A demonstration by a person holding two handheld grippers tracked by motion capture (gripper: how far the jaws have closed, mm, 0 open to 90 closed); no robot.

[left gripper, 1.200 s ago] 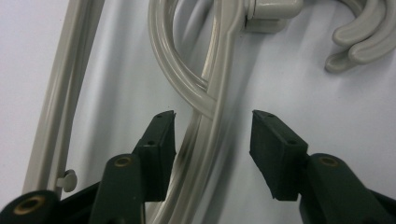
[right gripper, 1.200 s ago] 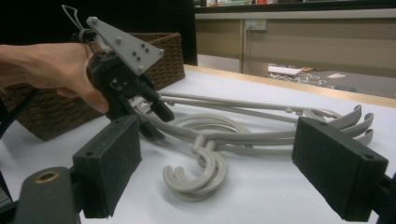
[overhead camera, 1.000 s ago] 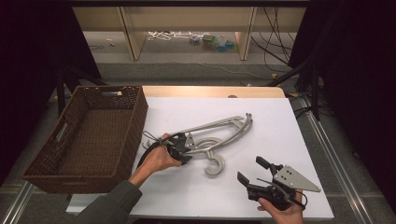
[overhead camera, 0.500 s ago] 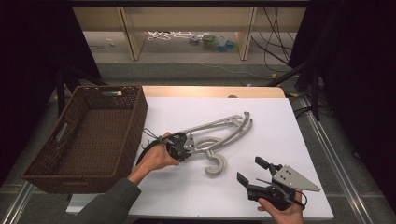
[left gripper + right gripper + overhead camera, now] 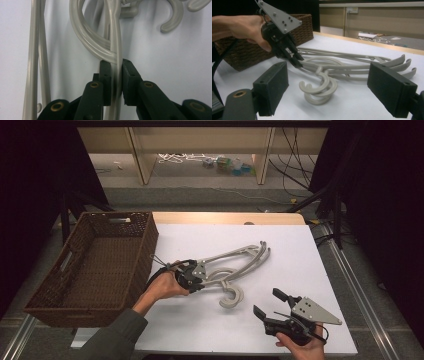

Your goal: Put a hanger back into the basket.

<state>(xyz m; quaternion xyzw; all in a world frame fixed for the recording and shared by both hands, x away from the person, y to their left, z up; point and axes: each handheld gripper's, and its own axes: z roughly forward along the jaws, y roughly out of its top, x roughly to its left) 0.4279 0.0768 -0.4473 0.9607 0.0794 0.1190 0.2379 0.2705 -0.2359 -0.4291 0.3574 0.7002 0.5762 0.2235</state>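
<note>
L gripper (image 5: 192,276) clamped on the hangers (image 5: 235,265), mid-table just beside the basket (image 5: 95,265).

We've got the L jaws pinched on one thin bar near the hook end; R gripper (image 5: 280,312) hovers near the front edge w/ jaws wide apart, holding nothing. We'd judge the hangers light, stiff plastic, smooth & prob slippery, and a stacked bunch likely to fan out. Better hold, imo: where bars meet by the hooks (image 5: 319,87), R steadying the far tips.
</note>
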